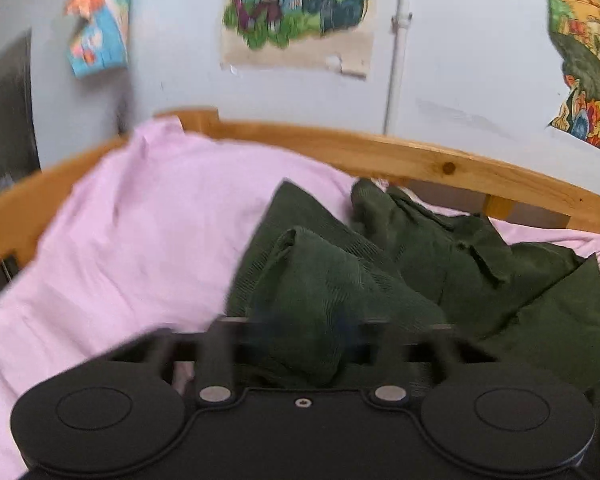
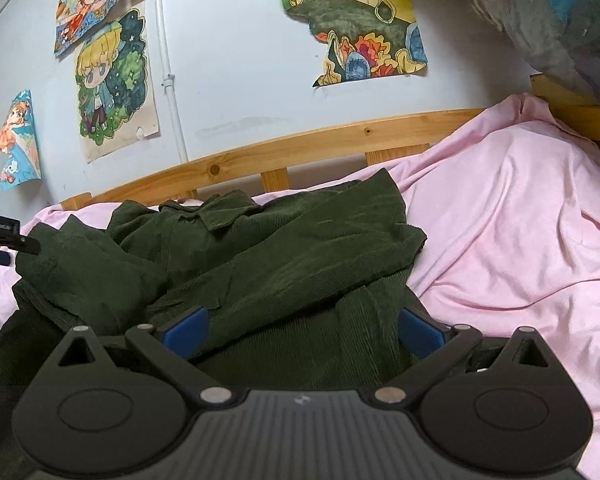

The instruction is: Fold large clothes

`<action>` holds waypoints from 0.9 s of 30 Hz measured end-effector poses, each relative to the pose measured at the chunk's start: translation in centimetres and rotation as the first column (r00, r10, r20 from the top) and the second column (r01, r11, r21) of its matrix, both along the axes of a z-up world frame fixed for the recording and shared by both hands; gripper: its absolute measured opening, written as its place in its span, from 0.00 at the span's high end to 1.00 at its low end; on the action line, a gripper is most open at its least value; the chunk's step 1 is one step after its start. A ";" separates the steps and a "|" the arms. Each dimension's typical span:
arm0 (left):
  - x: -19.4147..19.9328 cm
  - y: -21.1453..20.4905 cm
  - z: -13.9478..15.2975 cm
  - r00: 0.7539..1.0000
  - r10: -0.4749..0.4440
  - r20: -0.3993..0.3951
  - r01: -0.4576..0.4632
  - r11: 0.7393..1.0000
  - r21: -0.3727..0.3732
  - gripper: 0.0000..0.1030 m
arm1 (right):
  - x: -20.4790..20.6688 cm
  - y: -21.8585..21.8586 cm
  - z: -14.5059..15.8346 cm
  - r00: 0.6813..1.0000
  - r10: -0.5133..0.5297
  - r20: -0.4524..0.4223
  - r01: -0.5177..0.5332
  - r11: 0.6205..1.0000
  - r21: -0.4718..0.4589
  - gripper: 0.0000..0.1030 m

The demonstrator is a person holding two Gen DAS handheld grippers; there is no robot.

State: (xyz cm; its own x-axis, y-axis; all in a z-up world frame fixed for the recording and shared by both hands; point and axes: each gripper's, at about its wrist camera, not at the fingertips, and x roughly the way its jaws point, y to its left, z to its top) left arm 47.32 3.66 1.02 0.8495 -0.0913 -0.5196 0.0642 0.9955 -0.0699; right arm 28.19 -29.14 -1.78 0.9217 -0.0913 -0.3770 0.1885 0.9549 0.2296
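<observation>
The dark green corduroy shirt (image 2: 260, 248) lies crumpled on the pink sheet (image 2: 520, 240). The left gripper (image 1: 300, 344) pinches a raised fold; the right gripper (image 2: 300, 332) jaws are spread wide over it.

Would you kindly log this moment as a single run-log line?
stage: mid-fold | left gripper: shut on green shirt | right gripper: open, straddling the shirt | surface: pink sheet | shirt: bunched, unfolded

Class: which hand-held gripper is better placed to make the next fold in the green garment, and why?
Probably the left hand-held gripper: green garment fabric is bunched between its fingers. The right hand-held gripper is open, merely straddling cloth.
</observation>
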 end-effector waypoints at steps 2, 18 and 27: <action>-0.2 -0.2 0.2 0.999 -0.021 0.030 0.022 0.999 -0.040 0.97 | 0.0 -0.1 0.1 1.000 -0.007 0.003 0.007 1.000 -0.003 0.00; -4.2 -14.0 2.2 0.838 -0.542 0.063 0.540 0.806 -0.245 0.43 | -1.8 -2.5 0.0 0.969 -0.236 0.073 0.237 0.971 -0.015 0.00; -4.4 -7.7 1.6 0.956 -0.293 0.027 0.294 0.955 -0.045 0.08 | -2.1 -5.3 -0.6 0.954 -0.294 0.055 0.290 0.954 0.073 0.00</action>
State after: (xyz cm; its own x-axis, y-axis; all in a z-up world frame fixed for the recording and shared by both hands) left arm 42.90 -4.02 2.60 0.7916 -0.3628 -0.4917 0.3552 0.9280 -0.1128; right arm 26.08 -34.48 -2.40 0.8807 -0.3381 -0.3317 0.4399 0.8435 0.3083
